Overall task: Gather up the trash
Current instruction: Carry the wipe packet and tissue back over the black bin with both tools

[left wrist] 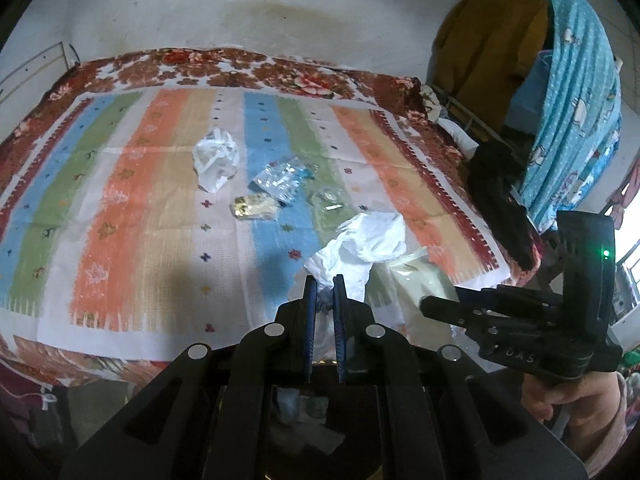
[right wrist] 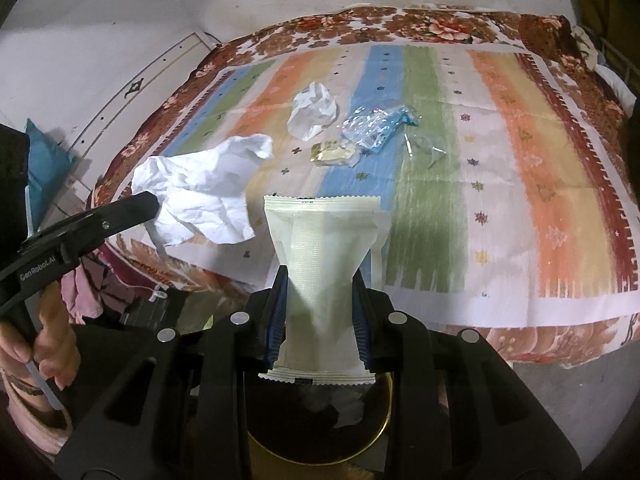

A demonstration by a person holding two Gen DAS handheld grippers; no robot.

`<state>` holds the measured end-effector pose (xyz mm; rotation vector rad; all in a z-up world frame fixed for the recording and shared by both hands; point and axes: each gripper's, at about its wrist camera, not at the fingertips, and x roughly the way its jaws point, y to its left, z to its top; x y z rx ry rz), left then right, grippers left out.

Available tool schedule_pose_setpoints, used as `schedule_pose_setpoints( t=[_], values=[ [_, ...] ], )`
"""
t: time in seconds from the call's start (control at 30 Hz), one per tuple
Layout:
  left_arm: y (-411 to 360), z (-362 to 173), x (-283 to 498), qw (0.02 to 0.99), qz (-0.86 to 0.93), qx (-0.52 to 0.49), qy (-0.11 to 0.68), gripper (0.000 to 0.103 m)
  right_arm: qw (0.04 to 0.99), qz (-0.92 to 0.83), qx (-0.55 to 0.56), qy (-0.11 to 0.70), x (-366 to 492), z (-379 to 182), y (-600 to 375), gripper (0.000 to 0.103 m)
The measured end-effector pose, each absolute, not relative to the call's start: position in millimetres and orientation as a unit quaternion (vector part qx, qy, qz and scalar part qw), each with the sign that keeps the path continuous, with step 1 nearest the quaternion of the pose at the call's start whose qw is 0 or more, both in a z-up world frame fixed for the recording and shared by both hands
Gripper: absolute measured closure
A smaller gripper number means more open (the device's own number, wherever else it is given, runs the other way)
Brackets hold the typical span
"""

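Trouble is likeliest at the drop. The round dark bin with a brass-coloured rim (right wrist: 320, 420) sits low, below both tools and close to the bed's near edge, already holding some white scraps. The right gripper (right wrist: 320, 312) is clenched across the waist of a long, cream-coloured sealed plastic packet (right wrist: 324, 248); the packet pinches inward there, its crimped near end hanging over the bin mouth and its far end pointing away toward the striped cloth (right wrist: 460, 200) on the bed. Its long axis runs along the fingers, so if let go too far forward it could tip out onto the cloth rather than fall in. The left gripper (left wrist: 323, 304) is clamped tight on a corner of a crumpled white paper sheet (left wrist: 368, 240), which spreads loosely ahead of the tips; light as it looks, it may drift or snag on the rim. Crumpled white paper (left wrist: 216, 158), a clear blue-printed wrapper (left wrist: 282, 180) and a gold foil wrapper (left wrist: 252, 206) lie mid-cloth, uncollected.
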<state>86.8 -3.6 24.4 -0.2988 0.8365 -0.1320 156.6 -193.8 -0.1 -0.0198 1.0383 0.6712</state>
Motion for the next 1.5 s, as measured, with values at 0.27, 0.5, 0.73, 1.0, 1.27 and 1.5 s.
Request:
schedule_pose_setpoints(
  t=[0.27, 0.5, 0.73, 1.0, 1.27, 1.5],
  values=[
    [-7, 15, 64, 0.894, -0.08, -0.162, 0.409, 0.096, 0.818, 0.323, -0.023, 0.475, 135, -1, -189, 0.074],
    [1, 5, 46, 0.887, -0.082, -0.193, 0.412, 0.096, 0.818, 0.33, -0.024, 0.47, 124, -1, -191, 0.074],
    [-3, -2, 31, 0.886, -0.084, -0.19, 0.414, 0.096, 0.819, 0.331, -0.024, 0.469, 110, -5, -194, 0.074],
    [-4, -10, 13, 0.885, -0.082, -0.196, 0.414, 0.096, 0.816, 0.332, -0.021, 0.473, 96, -13, -202, 0.074],
    [-10, -27, -7, 0.88, -0.074, -0.191, 0.428, 0.096, 0.807, 0.319, -0.007, 0.497, 77, -34, -214, 0.074],
    [-10, -43, -31, 0.878, -0.051, -0.198, 0.433, 0.096, 0.801, 0.303, 0.023, 0.516, 59, -53, -227, 0.074]
  ],
)
